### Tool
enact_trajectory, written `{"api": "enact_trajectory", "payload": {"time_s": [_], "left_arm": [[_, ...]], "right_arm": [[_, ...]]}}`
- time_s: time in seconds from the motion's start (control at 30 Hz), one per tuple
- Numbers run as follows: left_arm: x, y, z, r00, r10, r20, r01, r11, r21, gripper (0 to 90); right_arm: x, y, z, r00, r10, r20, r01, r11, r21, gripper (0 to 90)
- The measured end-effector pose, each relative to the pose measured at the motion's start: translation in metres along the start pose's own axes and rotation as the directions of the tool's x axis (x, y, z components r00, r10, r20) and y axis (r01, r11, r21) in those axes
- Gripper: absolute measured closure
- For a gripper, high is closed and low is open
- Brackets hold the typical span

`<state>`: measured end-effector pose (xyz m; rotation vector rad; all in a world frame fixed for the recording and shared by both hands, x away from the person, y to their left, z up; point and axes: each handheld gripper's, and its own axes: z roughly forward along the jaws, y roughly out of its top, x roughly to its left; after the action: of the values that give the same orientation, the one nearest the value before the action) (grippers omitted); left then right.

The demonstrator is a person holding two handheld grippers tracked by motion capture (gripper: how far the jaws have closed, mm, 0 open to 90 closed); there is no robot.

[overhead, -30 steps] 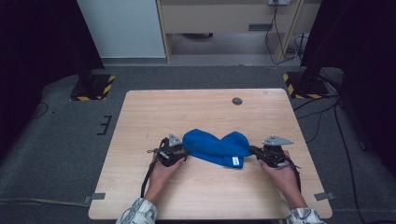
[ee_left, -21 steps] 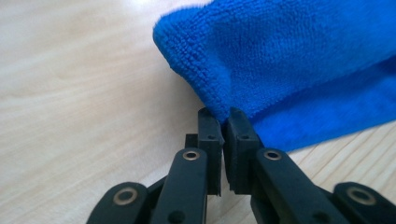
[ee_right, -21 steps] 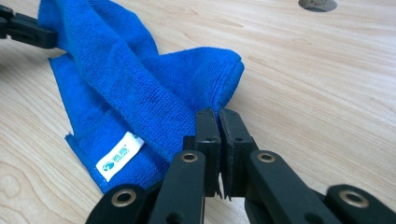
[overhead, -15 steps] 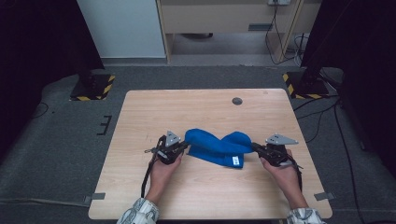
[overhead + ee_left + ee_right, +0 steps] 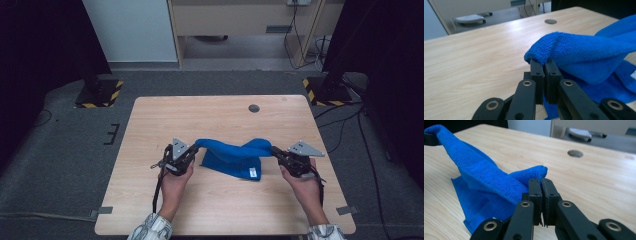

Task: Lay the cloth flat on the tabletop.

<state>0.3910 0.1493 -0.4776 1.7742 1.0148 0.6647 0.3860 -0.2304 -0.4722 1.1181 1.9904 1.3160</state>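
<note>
The left gripper (image 5: 192,150) is clamped on one corner of the blue cloth (image 5: 232,157), and the right gripper (image 5: 276,152) pinches the opposite corner. Between them the cloth's top edge hangs stretched just above the table (image 5: 210,115), while its lower part lies on the wood.

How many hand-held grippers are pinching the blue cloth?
2. The left hand-held gripper is shut on the left corner of the blue cloth, and the right hand-held gripper is shut on its right corner.
</note>
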Motion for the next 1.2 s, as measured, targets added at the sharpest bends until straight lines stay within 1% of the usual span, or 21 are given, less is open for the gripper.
{"api": "enact_trajectory", "payload": {"time_s": [0.03,0.2,0.3,0.33,0.37,0.43,0.47,0.57,0.67,0.73,0.83,1.0,1.03,1.2], "left_arm": [[-0.001,0.002,-0.003,1.0000,0.001,-0.002,-0.001,0.9999,-0.011,87.0],[-0.007,0.017,-0.016,0.9997,0.018,-0.017,-0.019,0.9982,-0.057,87.0],[-0.010,0.026,-0.024,0.9992,0.034,-0.021,-0.035,0.9966,-0.074,87.0],[-0.011,0.029,-0.027,0.9987,0.045,-0.024,-0.047,0.9959,-0.077,87.0],[-0.012,0.031,-0.029,0.9986,0.047,-0.025,-0.049,0.9956,-0.079,87.1],[-0.013,0.035,-0.033,0.9984,0.047,-0.030,-0.049,0.9947,-0.090,87.0],[-0.012,0.036,-0.035,0.9980,0.053,-0.035,-0.056,0.9946,-0.087,87.0],[-0.011,0.038,-0.040,0.9976,0.056,-0.041,-0.059,0.9944,-0.088,87.1],[-0.009,0.040,-0.045,0.9976,0.050,-0.049,-0.055,0.9938,-0.097,87.2],[-0.008,0.042,-0.047,0.9975,0.046,-0.055,-0.051,0.9942,-0.095,87.2],[-0.007,0.045,-0.051,0.9977,0.041,-0.055,-0.046,0.9942,-0.098,87.2],[-0.008,0.050,-0.057,0.9956,0.068,-0.064,-0.075,0.9919,-0.103,87.2],[-0.009,0.051,-0.057,0.9962,0.063,-0.061,-0.069,0.9919,-0.107,87.2],[-0.011,0.056,-0.057,0.9956,0.072,-0.059,-0.078,0.9909,-0.110,87.2]], "right_arm": [[0.000,0.000,0.000,1.0000,0.000,0.000,0.000,1.000,0.000,87.3],[0.005,0.011,-0.010,1.0000,-0.007,-0.002,0.007,0.998,-0.061,87.3],[0.011,0.018,-0.016,0.9999,-0.014,-0.008,0.013,0.996,-0.093,87.4],[0.012,0.020,-0.018,0.9998,-0.019,-0.010,0.018,0.994,-0.104,87.3],[0.014,0.023,-0.021,0.9996,-0.026,-0.009,0.024,0.994,-0.109,87.3],[0.015,0.026,-0.024,0.9996,-0.024,-0.011,0.023,0.993,-0.120,87.3],[0.015,0.027,-0.026,0.9996,-0.027,-0.010,0.025,0.992,-0.126,87.3],[0.017,0.029,-0.029,0.9995,-0.032,-0.007,0.030,0.991,-0.131,87.3],[0.018,0.031,-0.033,0.9994,-0.033,-0.010,0.031,0.989,-0.143,87.3],[0.019,0.033,-0.035,0.9994,-0.032,-0.017,0.029,0.988,-0.151,87.3],[0.020,0.036,-0.038,0.9993,-0.034,-0.016,0.031,0.986,-0.162,87.3],[0.024,0.042,-0.048,0.9982,-0.057,-0.020,0.052,0.982,-0.179,87.3],[0.024,0.042,-0.050,0.9979,-0.061,-0.021,0.056,0.982,-0.180,87.3],[0.023,0.043,-0.053,0.9981,-0.059,-0.015,0.055,0.981,-0.187,87.3]]}}
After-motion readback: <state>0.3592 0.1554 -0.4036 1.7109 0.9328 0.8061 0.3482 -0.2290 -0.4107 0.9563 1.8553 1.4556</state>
